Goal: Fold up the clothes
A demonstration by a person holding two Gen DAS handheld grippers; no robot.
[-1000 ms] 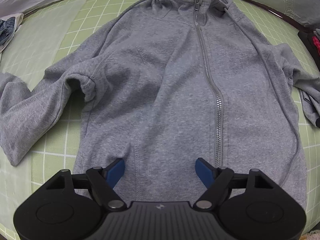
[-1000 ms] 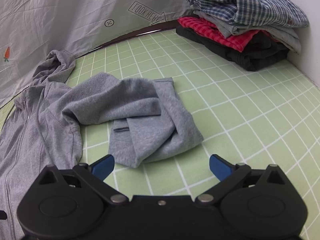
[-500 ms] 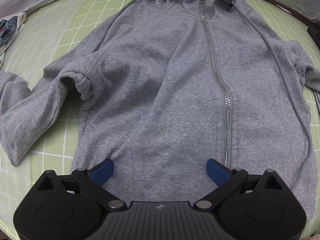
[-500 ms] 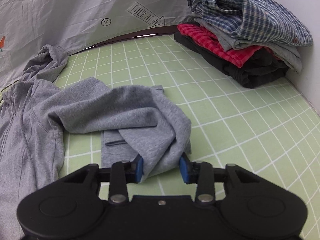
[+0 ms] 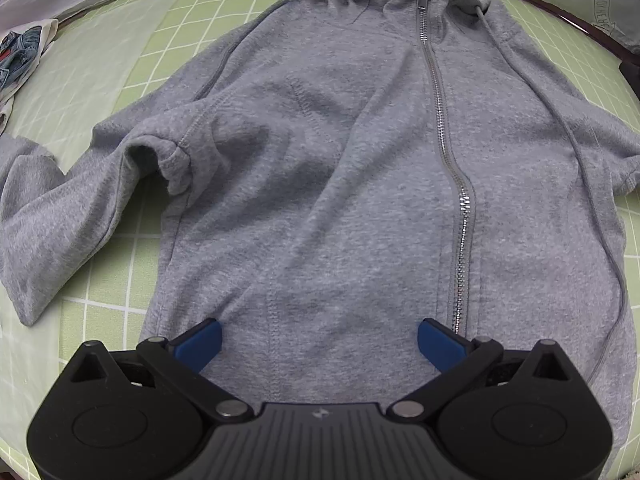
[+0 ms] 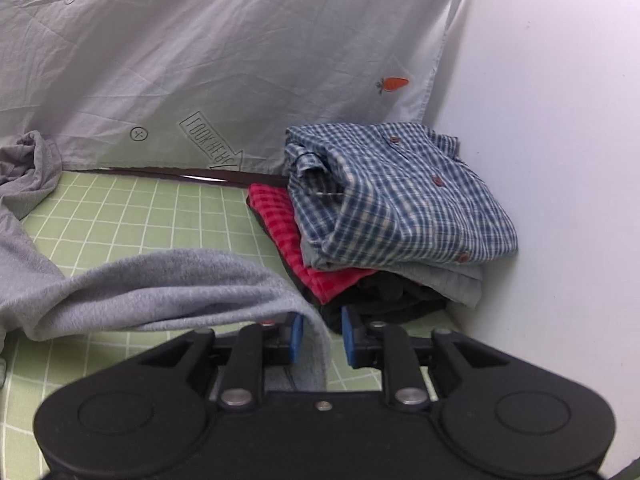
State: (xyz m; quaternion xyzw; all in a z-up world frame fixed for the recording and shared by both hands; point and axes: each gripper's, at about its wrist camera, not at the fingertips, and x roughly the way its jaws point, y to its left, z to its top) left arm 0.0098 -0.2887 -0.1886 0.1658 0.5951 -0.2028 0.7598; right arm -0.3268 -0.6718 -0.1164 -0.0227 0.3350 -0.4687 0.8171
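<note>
A grey zip hoodie (image 5: 340, 168) lies front up on the green checked mat (image 5: 104, 272), zipper (image 5: 444, 128) closed, hood at the far end. Its left sleeve (image 5: 52, 216) is spread out to the left. My left gripper (image 5: 320, 340) is open over the hem, jaws wide, holding nothing. My right gripper (image 6: 320, 338) is shut on the hoodie's other sleeve (image 6: 160, 292), lifted off the mat and stretched to the right toward the stack of clothes.
A stack of folded clothes (image 6: 384, 216), plaid shirt on top, stands at the back right against the white wall (image 6: 560, 160). A pale printed sheet (image 6: 240, 60) hangs behind the mat. A denim item (image 5: 20, 52) lies at the far left edge.
My right gripper closed on the crumpled sleeve, then lifted and pulled it out to the right. My left gripper opened wider and stayed over the hem.
</note>
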